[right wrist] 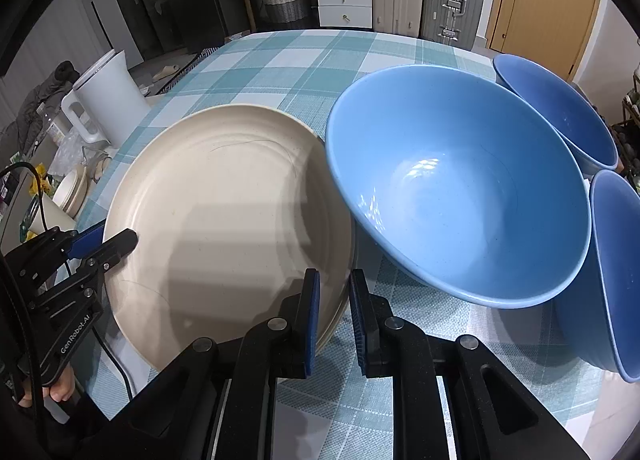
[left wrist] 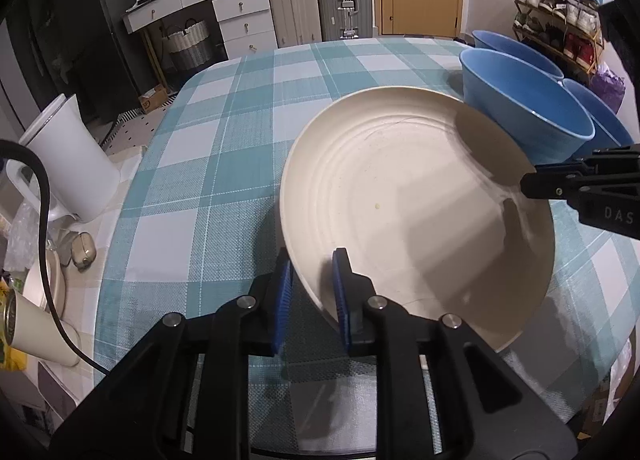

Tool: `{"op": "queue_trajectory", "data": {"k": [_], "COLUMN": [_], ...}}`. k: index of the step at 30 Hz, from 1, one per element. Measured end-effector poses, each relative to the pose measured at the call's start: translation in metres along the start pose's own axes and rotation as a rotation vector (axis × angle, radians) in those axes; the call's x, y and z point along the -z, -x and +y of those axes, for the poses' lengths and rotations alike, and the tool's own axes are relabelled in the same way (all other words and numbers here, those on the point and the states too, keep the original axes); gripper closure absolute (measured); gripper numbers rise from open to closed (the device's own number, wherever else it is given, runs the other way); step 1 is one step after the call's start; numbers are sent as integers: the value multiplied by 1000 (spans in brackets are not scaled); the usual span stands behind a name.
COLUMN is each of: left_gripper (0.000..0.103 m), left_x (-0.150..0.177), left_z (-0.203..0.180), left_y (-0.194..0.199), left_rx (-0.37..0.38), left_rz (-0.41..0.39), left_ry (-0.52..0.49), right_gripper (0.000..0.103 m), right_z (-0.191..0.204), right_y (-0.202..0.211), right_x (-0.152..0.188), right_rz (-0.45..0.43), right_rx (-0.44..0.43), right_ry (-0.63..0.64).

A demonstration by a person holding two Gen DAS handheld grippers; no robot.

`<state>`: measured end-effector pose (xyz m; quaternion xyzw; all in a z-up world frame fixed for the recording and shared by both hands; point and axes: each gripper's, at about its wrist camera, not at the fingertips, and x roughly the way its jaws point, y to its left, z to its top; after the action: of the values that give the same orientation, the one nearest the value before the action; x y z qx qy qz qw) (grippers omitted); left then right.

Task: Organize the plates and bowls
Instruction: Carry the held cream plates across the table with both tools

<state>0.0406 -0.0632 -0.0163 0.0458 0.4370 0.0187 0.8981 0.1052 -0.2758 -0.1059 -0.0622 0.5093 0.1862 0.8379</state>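
A large cream plate (left wrist: 420,199) (right wrist: 224,219) lies over the teal checked tablecloth (left wrist: 224,163), held from both sides. My left gripper (left wrist: 312,296) (right wrist: 114,238) is shut on its near-left rim, one blue pad inside the plate and one outside. My right gripper (right wrist: 335,312) (left wrist: 536,179) is shut on the opposite rim in the same way. Three blue bowls stand to the right of the plate: a big one (right wrist: 460,199) (left wrist: 528,99) whose rim overhangs the plate's edge, and two more (right wrist: 560,111) (right wrist: 616,260) behind and beside it. Whether the plate rests on the cloth I cannot tell.
A white kettle (left wrist: 72,163) (right wrist: 108,99) stands off the table's left edge, with a cream cup (left wrist: 36,324), small dishes and a black cable (left wrist: 44,195) near it. A hand (right wrist: 60,392) holds the left gripper's handle. Drawers, suitcases and a door line the far wall.
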Motion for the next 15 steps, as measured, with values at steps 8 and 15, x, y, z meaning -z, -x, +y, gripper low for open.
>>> {"op": "queue_trajectory", "data": {"k": [8, 15], "left_gripper": [85, 85], "left_x": [0, 1], "left_z": [-4, -2], "left_y": [-5, -5], "left_rx": [-27, -23], "left_rz": [19, 23], "left_ry": [-25, -29], "right_gripper": [87, 87], "right_z": [3, 11], "right_y": [2, 2], "right_x": [2, 0], "right_rz": [1, 4], "right_rx": [7, -17], "right_ry": [10, 35]}}
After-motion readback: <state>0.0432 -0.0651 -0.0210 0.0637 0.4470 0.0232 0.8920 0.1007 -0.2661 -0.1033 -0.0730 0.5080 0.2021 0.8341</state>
